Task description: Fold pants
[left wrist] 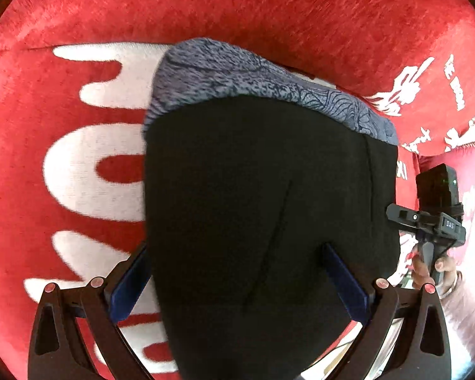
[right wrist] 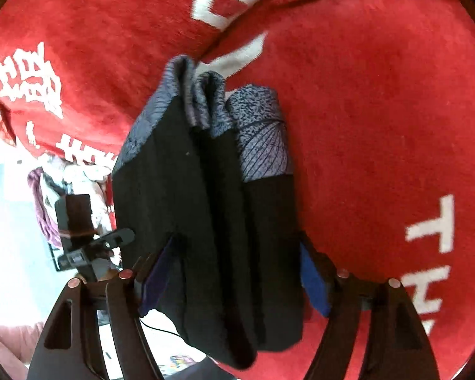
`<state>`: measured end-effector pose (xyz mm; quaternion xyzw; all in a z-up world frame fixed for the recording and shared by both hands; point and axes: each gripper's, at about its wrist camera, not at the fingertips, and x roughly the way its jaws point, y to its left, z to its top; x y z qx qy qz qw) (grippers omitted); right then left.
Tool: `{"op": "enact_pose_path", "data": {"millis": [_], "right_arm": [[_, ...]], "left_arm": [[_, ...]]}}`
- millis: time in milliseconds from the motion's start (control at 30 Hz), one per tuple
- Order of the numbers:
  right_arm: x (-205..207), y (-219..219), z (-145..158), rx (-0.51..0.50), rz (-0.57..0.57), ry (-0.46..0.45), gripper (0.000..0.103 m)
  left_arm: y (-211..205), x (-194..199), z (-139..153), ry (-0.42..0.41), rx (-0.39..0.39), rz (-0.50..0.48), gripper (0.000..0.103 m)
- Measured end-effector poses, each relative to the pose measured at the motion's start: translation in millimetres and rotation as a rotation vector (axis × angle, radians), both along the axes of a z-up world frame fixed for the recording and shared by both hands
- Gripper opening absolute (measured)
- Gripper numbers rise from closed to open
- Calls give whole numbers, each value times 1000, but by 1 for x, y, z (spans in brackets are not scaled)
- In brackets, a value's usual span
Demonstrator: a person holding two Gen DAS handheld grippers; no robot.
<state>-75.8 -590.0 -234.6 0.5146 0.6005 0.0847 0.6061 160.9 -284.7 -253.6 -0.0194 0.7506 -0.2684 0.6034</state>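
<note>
Now: pants folded, both grippers over them

Both my wrist views look down onto a red blanket [left wrist: 269, 9] with big white lettering. The pants [left wrist: 262, 196] lie on it as a folded stack: black cloth nearest my cameras, a grey-blue patterned band at the far end. From the right wrist I count several layers side by side, their patterned ends bunched [right wrist: 212, 107].

Left gripper [left wrist: 237, 272]: jaws stand wide, blue pads either side of the black cloth. Left pad sits at the fabric's edge, right pad over it. I cannot tell whether either pad presses on the cloth.

Right gripper [right wrist: 237, 272]: jaws wide too, straddling the stack near its close end. Contact unclear here as well; the cloth hides the pad faces.

Each view catches the other gripper at its margin, a hand [left wrist: 433, 269] on the handle. Pale floor and clutter past the blanket's edge.
</note>
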Motion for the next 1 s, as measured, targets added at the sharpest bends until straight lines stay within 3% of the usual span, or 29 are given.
{"op": "enact_pose_path", "data": {"millis": [100, 167, 233, 333, 533, 733, 800, 867, 1000], "right_arm": [[3, -2, -2, 4, -23, 46, 72], [5, -2, 2, -10, -11, 49, 63], [0, 2, 10, 0, -27, 33, 54], [-5, 0, 25, 30, -61, -2, 42], [-22, 28, 55, 106, -60, -38, 41], [-35, 84, 55, 126, -28, -21, 41], [-35, 99, 45, 112, -16, -3, 41], [-39, 111, 35, 63, 11, 5, 43], [-38, 116, 32, -6, 5, 43, 55]], "left_arm": [[-4, 0, 1, -4, 33, 26, 102], [-6, -4, 11, -22, 0, 31, 79], [-7, -8, 28, -75, -11, 12, 66], [-2, -13, 46, -108, -26, 10, 59], [37, -30, 85, -124, -15, 10, 59], [81, -49, 70, -99, 71, 17, 61], [99, -54, 54, -97, 109, 29, 71], [113, -56, 44, -112, 106, 45, 96], [121, -55, 40, -108, 121, 57, 101]]}}
